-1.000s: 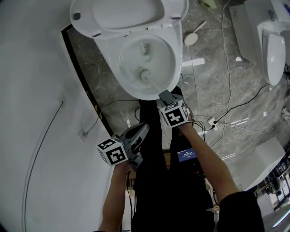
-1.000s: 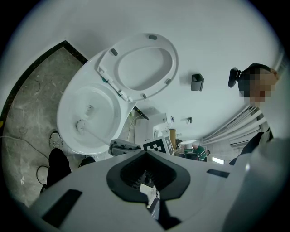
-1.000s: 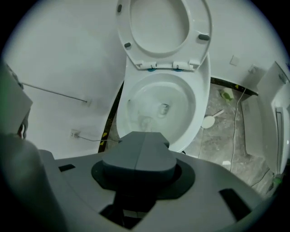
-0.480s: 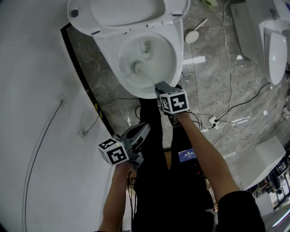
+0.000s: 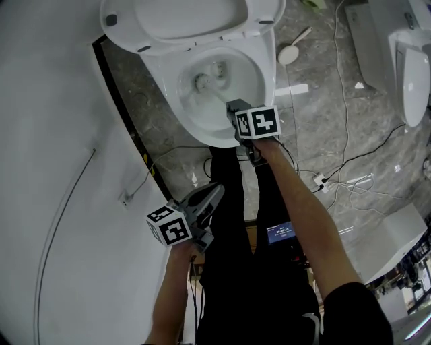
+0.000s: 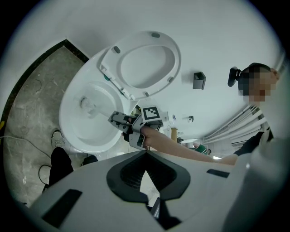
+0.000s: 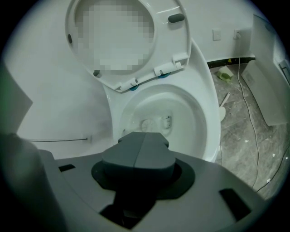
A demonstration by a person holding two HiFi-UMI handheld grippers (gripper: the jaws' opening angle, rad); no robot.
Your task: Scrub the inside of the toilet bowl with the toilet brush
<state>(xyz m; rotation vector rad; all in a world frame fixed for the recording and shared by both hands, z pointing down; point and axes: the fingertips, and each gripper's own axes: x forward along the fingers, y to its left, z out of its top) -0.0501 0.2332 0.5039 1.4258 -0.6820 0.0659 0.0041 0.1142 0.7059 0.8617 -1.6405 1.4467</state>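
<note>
The toilet bowl (image 5: 264, 84) sits at the far side of the head view, with its seat and lid (image 5: 188, 17) tipped up at the far end. The right gripper (image 5: 235, 109) reaches over the bowl's near rim, its jaws pressed together on the handle of the toilet brush (image 5: 210, 90). The handle slants away to the far left. The bristle head lies low inside the bowl, on the far-left part of its wall, near the drain opening. In the right gripper view the two dark jaw pads meet along a single seam, and the pale brush head shows just past them, down in the bowl.

The left gripper (image 5: 215, 191) hangs nearer the person, well apart from the toilet, to the near left of the bowl and over the dark trousers (image 5: 236, 269). Its jaws are closed tip to tip with nothing between them. The left gripper view shows only a narrow wedge of light below the touching tips.

The grey marbled floor (image 5: 323, 114) spreads to the right, crossed by thin white cables (image 5: 322, 182). A round-headed white tool (image 5: 288, 54) lies on the floor just right of the bowl. A second toilet (image 5: 407, 67) stands at the far right. A curved white wall (image 5: 54, 168) fills the left.
</note>
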